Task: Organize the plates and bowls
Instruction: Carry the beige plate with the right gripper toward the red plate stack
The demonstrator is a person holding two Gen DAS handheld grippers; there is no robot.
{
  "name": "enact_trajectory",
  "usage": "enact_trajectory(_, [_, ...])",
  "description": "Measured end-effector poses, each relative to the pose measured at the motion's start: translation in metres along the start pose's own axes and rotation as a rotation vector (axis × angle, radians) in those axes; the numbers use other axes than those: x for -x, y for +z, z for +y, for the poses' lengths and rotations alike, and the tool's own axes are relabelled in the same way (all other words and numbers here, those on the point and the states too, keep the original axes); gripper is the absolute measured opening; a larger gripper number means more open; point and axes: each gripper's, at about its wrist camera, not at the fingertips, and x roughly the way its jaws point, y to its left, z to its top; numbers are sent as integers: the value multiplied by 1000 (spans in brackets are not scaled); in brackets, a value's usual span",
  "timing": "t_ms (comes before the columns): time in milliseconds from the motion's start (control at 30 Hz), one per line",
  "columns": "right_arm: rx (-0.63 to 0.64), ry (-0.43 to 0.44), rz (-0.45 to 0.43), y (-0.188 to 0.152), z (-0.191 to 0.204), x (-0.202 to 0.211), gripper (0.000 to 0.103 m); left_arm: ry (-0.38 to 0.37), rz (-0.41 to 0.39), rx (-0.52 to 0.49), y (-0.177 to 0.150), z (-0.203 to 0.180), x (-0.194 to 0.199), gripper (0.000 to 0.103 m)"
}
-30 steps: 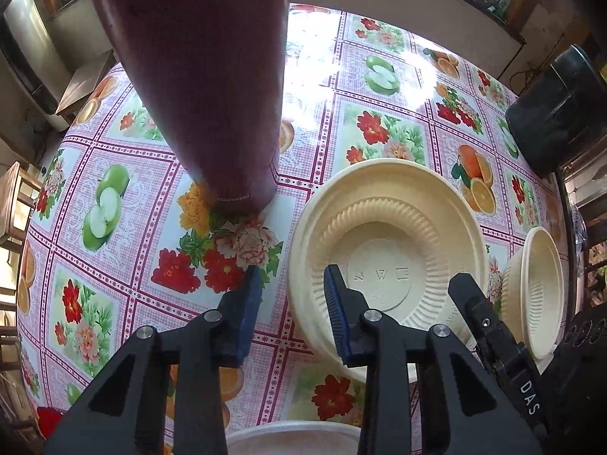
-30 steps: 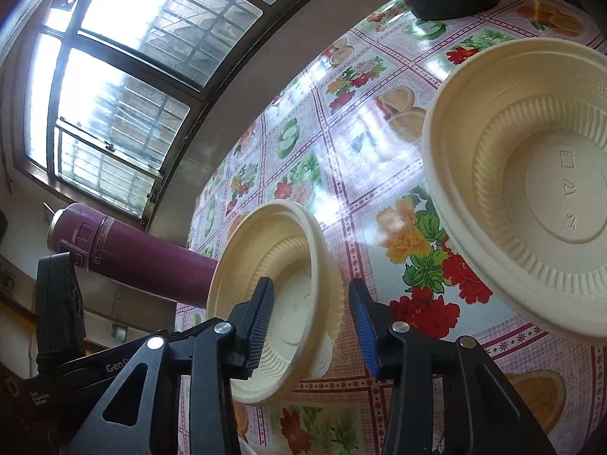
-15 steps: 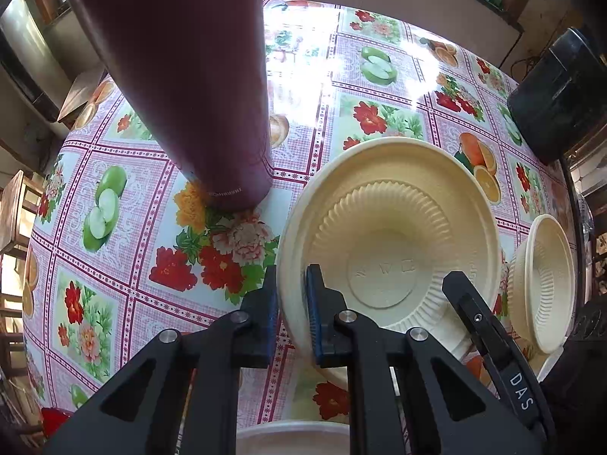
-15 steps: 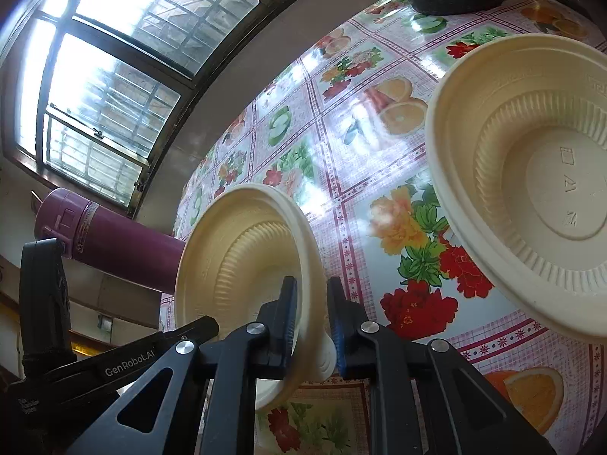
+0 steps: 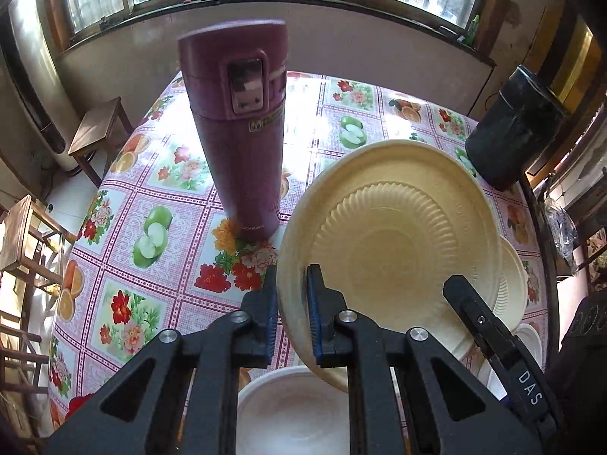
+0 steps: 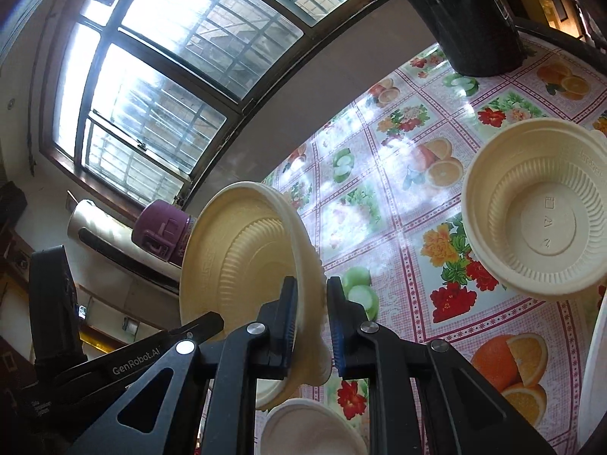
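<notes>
Left tongs (image 5: pixel 291 295) pinch the large bowl's (image 5: pixel 398 235) rim; right tongs (image 6: pixel 308 309) pinch the smaller bowl (image 6: pixel 242 258).

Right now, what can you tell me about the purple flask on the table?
The purple flask is a tall, slightly tapered bottle with a matte maroon body that looks like coated metal. Its lid has a flip cap with a push latch, a small metallic logo plate sits below the lid seam, and pale lettering runs near the base. It stands upright on the flowered tablecloth, left of the lifted cream plate. Nothing touches it except the cloth.
</notes>
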Motion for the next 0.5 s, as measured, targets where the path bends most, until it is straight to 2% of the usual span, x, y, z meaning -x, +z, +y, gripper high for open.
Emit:
enact_trajectory(267, [46,71,-11,-17,26,35,16,-5,-105,-22,-23,12,51,12])
enact_trajectory(500, [116,117,12,-55,41,60,15,-20,-175,-50,-62,31,96,12])
